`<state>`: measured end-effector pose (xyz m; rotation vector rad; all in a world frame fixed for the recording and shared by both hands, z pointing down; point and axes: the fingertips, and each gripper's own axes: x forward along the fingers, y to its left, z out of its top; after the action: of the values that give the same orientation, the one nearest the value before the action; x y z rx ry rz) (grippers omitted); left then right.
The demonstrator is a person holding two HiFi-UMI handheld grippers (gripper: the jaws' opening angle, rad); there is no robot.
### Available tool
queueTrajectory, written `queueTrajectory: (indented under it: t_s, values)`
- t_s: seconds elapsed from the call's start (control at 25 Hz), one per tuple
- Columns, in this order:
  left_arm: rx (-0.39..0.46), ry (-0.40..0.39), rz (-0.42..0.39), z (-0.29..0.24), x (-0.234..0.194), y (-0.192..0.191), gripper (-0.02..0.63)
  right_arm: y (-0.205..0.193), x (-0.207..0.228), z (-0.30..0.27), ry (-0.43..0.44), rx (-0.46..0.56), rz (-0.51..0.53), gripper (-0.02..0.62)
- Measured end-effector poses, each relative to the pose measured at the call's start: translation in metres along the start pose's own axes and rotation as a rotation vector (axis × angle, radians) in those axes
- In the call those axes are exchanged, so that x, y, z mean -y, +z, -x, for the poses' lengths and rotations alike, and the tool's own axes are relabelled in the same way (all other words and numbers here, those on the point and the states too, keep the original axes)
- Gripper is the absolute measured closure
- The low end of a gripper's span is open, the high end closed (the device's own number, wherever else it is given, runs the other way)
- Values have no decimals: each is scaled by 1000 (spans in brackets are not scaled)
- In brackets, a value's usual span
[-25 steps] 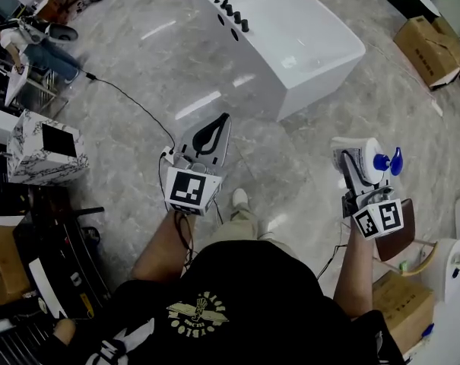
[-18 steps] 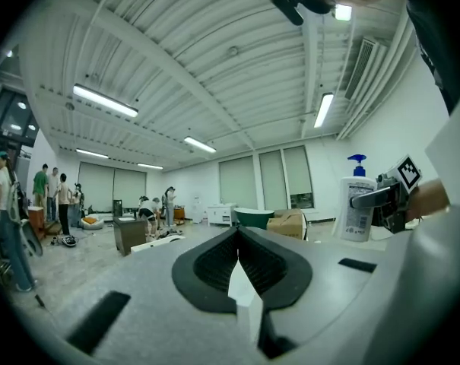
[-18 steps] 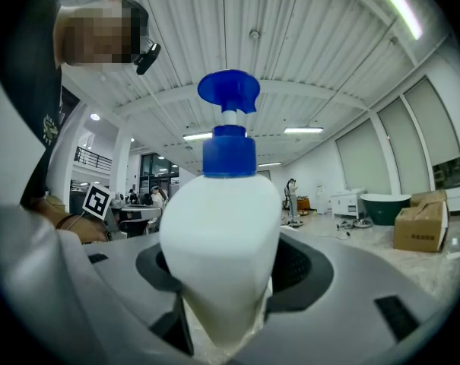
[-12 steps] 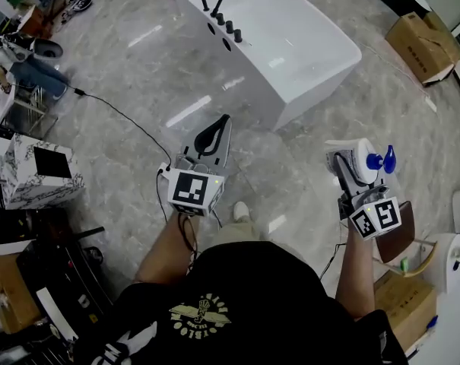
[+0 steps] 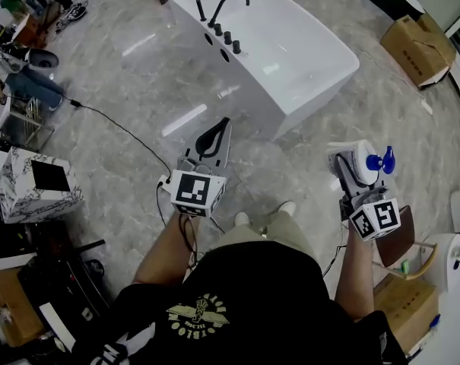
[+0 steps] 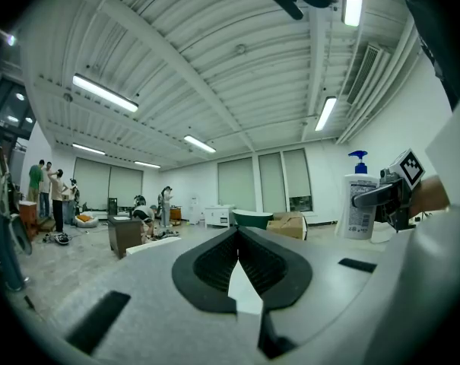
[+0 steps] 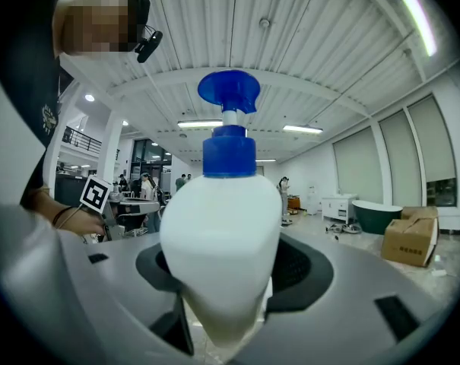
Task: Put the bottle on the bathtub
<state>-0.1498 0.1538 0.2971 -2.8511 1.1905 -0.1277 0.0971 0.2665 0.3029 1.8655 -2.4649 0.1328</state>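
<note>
A white pump bottle with a blue top [image 5: 364, 160] [image 7: 220, 234] is held in my right gripper [image 5: 350, 164], whose jaws are shut on its body, low at the right of the head view. The same bottle [image 6: 359, 204] shows at the right of the left gripper view. The white bathtub [image 5: 321, 71] with a black tap [image 5: 228, 4] stands on the floor ahead, up and left of the bottle. My left gripper [image 5: 217, 133] hangs near the middle with its jaws shut on nothing, pointing toward the tub's near corner.
A black cable [image 5: 119, 120] trails over the marble floor at the left. A marbled white box [image 5: 33, 182] stands at the far left, cardboard boxes [image 5: 414, 44] at the upper right and lower right. A person's legs and shoes [image 5: 264, 215] are below me.
The view has drifted so the bathtub sits slightly lower and nearer. Both grippers hold almost the same pose, and the feet below have shifted.
</note>
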Motion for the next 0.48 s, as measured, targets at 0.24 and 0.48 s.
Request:
queueTrajectory:
  t_s: [0.24, 0.48]
  values:
    - [-14, 16, -26, -18, -3, 2, 597, 0, 12, -13, -8, 14, -1, 331]
    - [-24, 33, -35, -51, -7, 5, 597, 4, 44, -29, -14, 24, -14, 331]
